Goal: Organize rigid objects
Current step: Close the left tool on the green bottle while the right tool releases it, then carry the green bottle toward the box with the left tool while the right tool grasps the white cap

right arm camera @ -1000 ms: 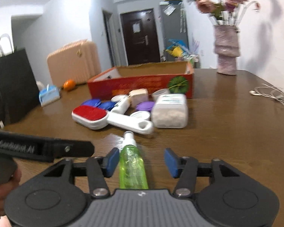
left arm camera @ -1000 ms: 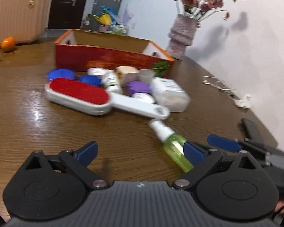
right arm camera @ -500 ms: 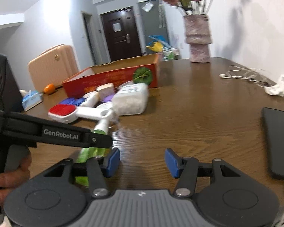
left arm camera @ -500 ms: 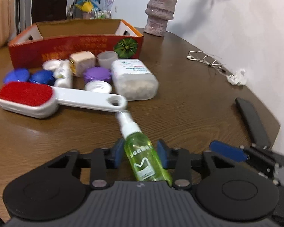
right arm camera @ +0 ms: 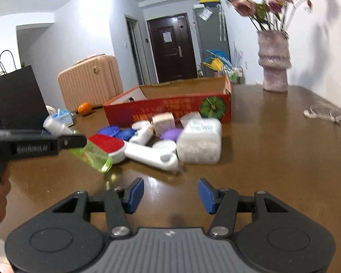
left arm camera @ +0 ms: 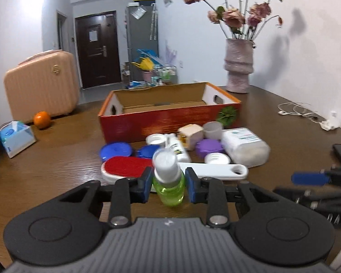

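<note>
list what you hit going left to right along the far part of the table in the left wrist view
tissue box → orange → red cardboard box → vase → white earphone cable

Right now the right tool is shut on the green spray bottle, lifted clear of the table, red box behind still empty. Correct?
Wrong tool. The left tool is shut on the green spray bottle, as the left wrist view shows. The right tool is open with nothing between its pads. The bottle is lifted, and the red box looks empty.
</note>
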Demonstrator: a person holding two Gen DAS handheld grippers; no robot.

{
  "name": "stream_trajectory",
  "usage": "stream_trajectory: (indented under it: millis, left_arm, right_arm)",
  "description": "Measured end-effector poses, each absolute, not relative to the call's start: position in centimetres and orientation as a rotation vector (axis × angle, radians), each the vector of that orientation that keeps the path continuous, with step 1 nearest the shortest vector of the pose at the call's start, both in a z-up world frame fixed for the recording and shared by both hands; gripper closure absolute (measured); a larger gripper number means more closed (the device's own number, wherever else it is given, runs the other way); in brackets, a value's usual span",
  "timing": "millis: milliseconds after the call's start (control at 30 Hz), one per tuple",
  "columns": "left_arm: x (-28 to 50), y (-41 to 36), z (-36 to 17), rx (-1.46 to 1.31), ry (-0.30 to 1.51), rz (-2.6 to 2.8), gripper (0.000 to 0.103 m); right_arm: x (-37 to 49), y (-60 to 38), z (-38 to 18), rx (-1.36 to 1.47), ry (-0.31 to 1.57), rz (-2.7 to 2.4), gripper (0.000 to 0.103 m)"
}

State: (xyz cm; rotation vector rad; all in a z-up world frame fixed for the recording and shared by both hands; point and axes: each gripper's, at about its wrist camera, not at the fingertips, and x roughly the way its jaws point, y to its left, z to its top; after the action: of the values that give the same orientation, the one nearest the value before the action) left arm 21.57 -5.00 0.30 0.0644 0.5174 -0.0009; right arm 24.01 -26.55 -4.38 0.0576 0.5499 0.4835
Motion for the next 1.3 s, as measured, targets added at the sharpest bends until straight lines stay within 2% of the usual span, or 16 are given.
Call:
stream_trajectory:
  millis: [233,467,533,667,700,733,800,1000,1200,1267,1300]
  left_arm:
    - [21.8,-2.9,0.8,0.082,0.493,0.007,0.072]
    - [22.8,-0.5,-0.7,0.069,0.496,-0.036,0.072]
    - [22.6,-0.5,-1.0,0.086,0.474,-0.052,0.072]
    - [22.9,0.1,-1.2,0.065,0.461,-0.092,0.072]
    - [22.9,0.2,-1.2,0.066,0.459,-0.103,0.072]
    - [22.9,0.3,-1.2,0.065,0.459,-0.111,0.072]
    - [22.8,0.6,-1.0,0.05,0.458,-0.126,0.072]
    - [22.3,2.2,2.4,0.003,0.362,-0.165,0.072]
    - [26.5,3.3,6.1,0.025,0.309,-0.139,0.072]
    - [28.6,3.8,6.8,0.017,0.306,-0.113,0.072]
    - [29.5,4.0,7.0,0.015,0.306,-0.102,0.072]
  right_arm:
    - [30.0,-22.0,-2.4,-0.027,0.522,0.497,0.06]
    - [35.8,-15.8,-4.4,-0.242,0.652,0.423,0.062]
    - [36.0,-15.0,-5.0,-0.266,0.684,0.405,0.066]
    - [36.5,-14.8,-5.2,-0.27,0.71,0.384,0.066]
    - [36.5,-14.8,-5.2,-0.272,0.708,0.386,0.069]
    - [36.4,-14.7,-5.1,-0.278,0.706,0.392,0.095]
    - [36.1,-14.7,-4.8,-0.284,0.698,0.392,0.101]
    - [34.2,-15.7,-2.6,-0.284,0.621,0.41,0.103]
    - [33.9,-17.7,1.0,-0.219,0.547,0.436,0.103]
    - [34.8,-18.2,0.9,-0.194,0.595,0.474,0.099]
    - [35.2,-18.1,0.5,-0.209,0.631,0.497,0.092]
